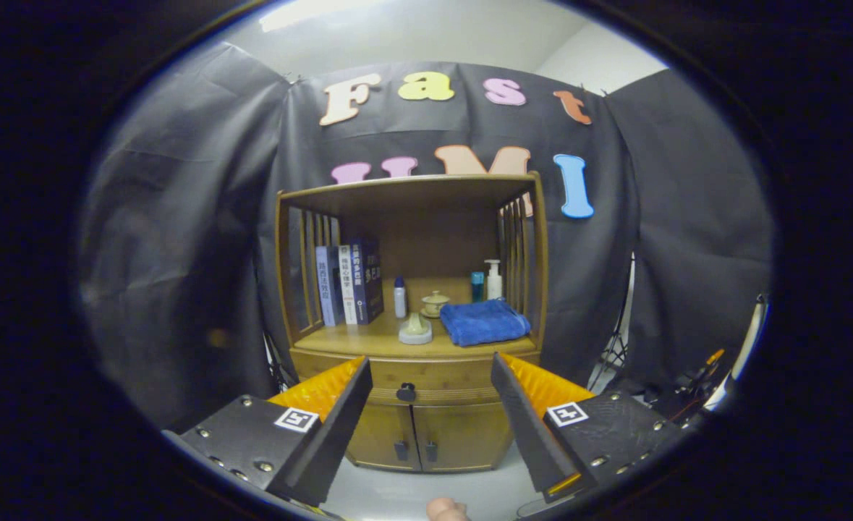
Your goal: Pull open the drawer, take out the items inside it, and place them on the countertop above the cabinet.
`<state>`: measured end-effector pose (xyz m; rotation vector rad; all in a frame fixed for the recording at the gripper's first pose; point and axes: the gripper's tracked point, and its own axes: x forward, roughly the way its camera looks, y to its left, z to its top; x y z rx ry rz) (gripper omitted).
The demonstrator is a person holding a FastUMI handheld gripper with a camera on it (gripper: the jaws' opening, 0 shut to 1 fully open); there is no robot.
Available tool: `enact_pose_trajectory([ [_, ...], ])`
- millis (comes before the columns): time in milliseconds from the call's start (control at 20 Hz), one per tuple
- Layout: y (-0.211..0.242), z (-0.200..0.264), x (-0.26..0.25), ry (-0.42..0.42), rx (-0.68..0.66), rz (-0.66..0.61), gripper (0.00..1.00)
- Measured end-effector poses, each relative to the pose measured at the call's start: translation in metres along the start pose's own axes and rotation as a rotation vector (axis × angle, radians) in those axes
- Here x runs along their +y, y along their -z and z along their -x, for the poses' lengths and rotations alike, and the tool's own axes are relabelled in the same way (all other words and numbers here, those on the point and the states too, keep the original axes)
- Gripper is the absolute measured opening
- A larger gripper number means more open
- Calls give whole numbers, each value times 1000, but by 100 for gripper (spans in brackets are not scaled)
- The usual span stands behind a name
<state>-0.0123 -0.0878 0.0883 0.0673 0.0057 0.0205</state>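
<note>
Gripper (431,373): fingers spread wide, holding nothing; nothing touches either finger. Each finger mount carries 1 square black-and-white marker tag, no readable text.
Drawer (415,380): shut, front flush w/ the cabinet, seen in the gap btwn the 2 fingers, well ahead of the tips.
Drawer knob (406,393): dark, round, mid-front of drawer, roughly centred btwn the fingers, a bit toward 9 o'clock.
Drawer contents: can't tell, drawer closed.
Cabinet (412,318): wooden, slatted sides, roofed open shelf above the drawer, 2 lower doors (426,434) below it, both shut, each w/ a small dark handle at the centre seam.
Countertop (368,336): the shelf surface directly above the drawer, at 12 o'clock from the knob; bare wood at its 9 o'clock front corner.
Books (350,282): approx 3, upright, at 9 o'clock on the shelf against the slats. Spines carry printed characters, too small to read.
Small bottle (400,297): white w/ blue cap, upright, just beside the books at their 3 o'clock. Label unreadable.
Lidded cup (435,302): pale, on a saucer, mid-shelf toward the back.
White dish (415,330): round, pale object resting in it, front of the cup, near the shelf edge.
Blue towel (484,322): folded, at 3 o'clock of the dish, near the front edge.
Pump bottle (493,280): white, upright, behind the towel by the slats; teal container (477,286) just beside it at 9 o'clock. No brand legible.
Floor (412,492): pale, under the cabinet.
</note>
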Motion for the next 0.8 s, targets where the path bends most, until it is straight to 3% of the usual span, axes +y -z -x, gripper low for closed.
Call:
enact_pose_trajectory([
  [800,19,0,19,-42,42,66,99],
])
